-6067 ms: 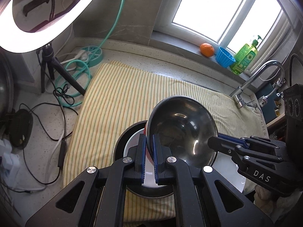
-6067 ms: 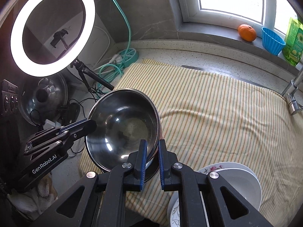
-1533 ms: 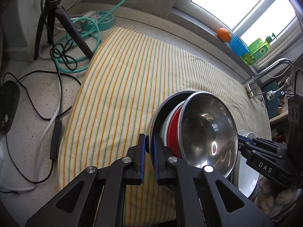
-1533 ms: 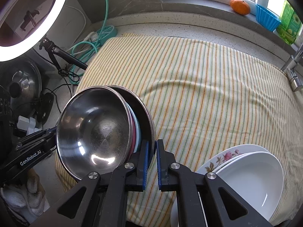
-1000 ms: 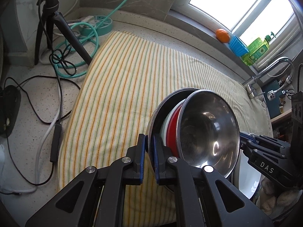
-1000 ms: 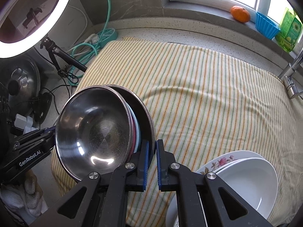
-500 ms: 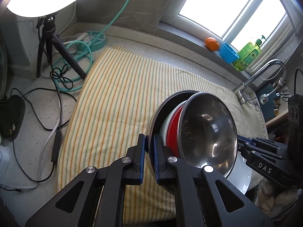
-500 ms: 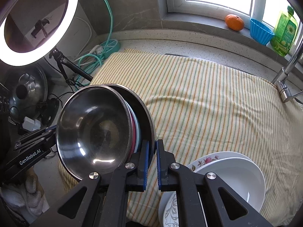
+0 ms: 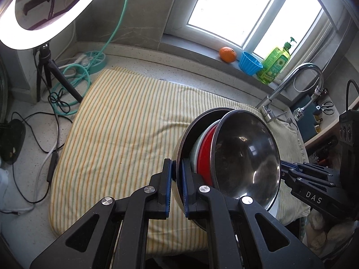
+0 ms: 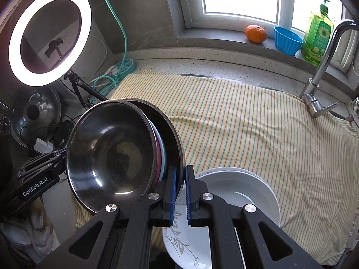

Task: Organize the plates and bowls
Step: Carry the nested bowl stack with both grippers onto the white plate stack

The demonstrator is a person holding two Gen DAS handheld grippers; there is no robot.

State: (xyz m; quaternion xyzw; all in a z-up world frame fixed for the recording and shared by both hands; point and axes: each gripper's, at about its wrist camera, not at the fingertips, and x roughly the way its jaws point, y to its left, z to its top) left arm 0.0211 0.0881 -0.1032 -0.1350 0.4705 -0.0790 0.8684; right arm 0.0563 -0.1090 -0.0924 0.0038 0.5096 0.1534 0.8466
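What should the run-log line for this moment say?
left gripper: shut on outer metal bowl rim | right gripper: shut on opposite rim | stack: nested, tilted, above striped cloth | white plates: on cloth

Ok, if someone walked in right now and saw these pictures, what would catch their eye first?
Probably the tilted stack of bowls held up above the striped cloth, a shiny steel bowl in front, with the left tool and right tool each shut on the rim of the outermost bowl. Next, the glowing ring light at upper left, then the white plates on the cloth's near edge.
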